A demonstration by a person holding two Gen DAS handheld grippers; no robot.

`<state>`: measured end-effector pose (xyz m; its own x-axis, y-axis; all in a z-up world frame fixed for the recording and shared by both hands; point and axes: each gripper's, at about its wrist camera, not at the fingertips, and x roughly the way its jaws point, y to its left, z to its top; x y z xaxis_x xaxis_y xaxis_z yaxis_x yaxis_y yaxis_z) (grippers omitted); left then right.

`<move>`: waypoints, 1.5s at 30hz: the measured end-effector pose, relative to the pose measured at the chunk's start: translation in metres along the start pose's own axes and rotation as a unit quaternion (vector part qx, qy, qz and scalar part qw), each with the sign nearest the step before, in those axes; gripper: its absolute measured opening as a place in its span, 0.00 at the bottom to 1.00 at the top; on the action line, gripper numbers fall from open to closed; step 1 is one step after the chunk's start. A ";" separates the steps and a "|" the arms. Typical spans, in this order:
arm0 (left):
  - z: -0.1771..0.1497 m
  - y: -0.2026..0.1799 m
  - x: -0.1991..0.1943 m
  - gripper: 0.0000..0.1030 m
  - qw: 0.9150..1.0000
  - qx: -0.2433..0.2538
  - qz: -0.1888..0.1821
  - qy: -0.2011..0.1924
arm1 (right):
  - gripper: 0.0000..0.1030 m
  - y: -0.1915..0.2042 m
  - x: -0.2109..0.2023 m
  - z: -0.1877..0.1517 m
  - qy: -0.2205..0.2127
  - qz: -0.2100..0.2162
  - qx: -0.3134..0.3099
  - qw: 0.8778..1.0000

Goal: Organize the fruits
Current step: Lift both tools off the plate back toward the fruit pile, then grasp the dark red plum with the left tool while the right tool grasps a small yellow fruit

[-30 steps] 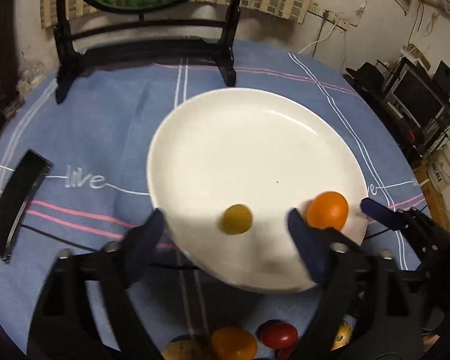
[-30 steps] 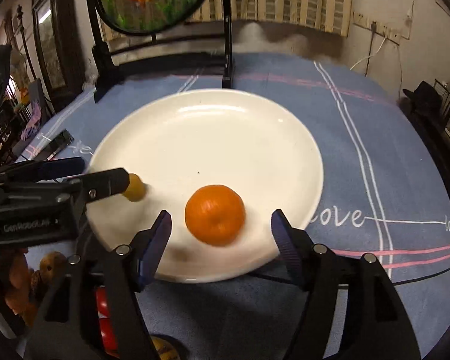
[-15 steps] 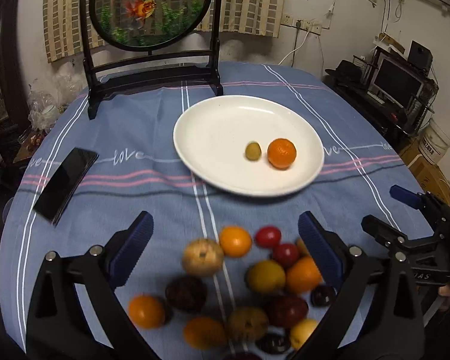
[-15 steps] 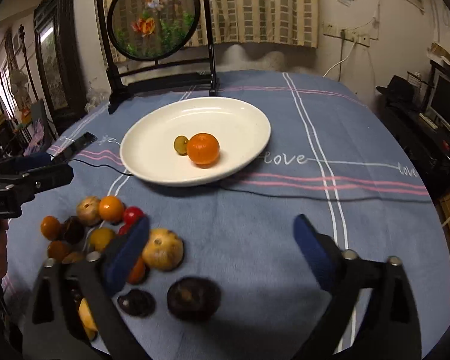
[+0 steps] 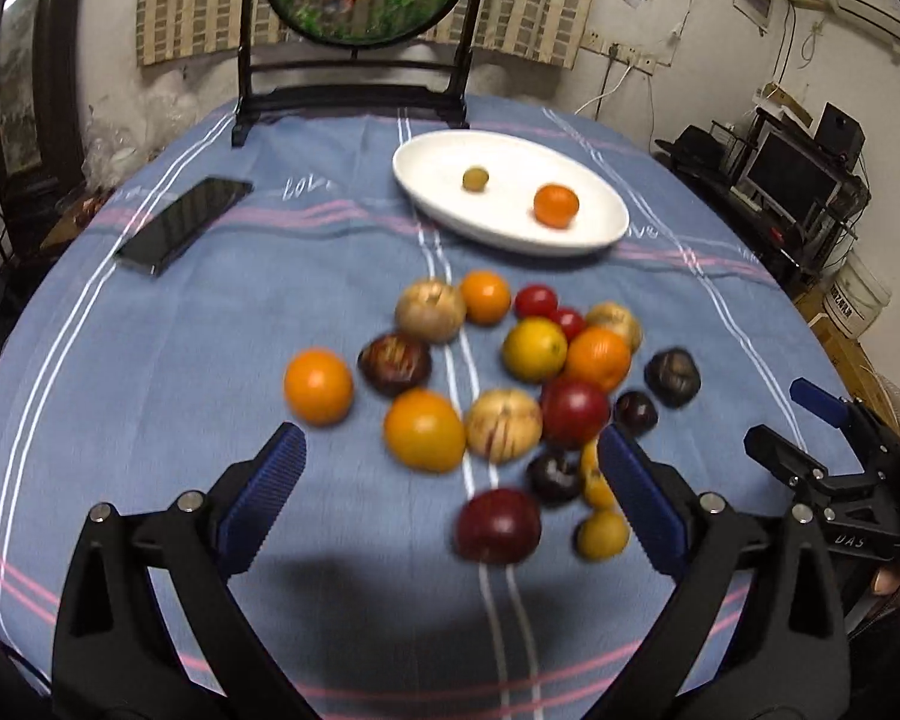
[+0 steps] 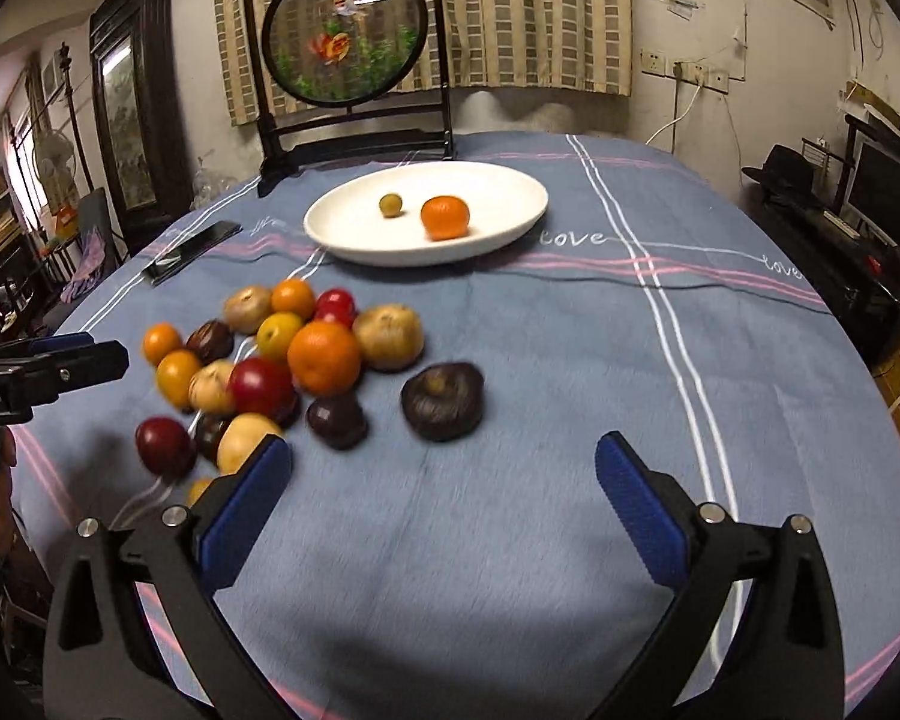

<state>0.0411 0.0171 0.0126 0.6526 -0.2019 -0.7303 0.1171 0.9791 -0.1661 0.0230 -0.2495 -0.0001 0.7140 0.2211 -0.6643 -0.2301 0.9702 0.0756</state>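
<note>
Two fruits on white plate (image 6: 513, 222): orange (image 6: 445, 217) + small green fruit (image 6: 391, 204), apart. Plate at far side of counter (image 6: 570, 360), blue cloth. Loose fruit pile (image 5: 510, 372) mid-counter, near side of plate. Phone (image 5: 183, 223) left of plate. Left gripper (image 5: 450, 504): jaws wide, nothing btwn pads, above pile's near edge. Right gripper (image 6: 444, 516): jaws opening, nothing btwn, over bare cloth right of pile.
</note>
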 end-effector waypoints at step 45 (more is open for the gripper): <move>-0.034 0.000 0.028 0.39 0.999 0.004 -0.014 0.049 | 0.99 0.071 0.016 -0.022 0.065 0.039 -0.100 0.992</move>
<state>0.0340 0.0110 -0.0303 0.5728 -0.2309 -0.7865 0.1405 0.9730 -0.1834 0.0035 -0.1790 -0.0215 0.6010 0.2679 -0.7530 -0.4180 0.9084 -0.0104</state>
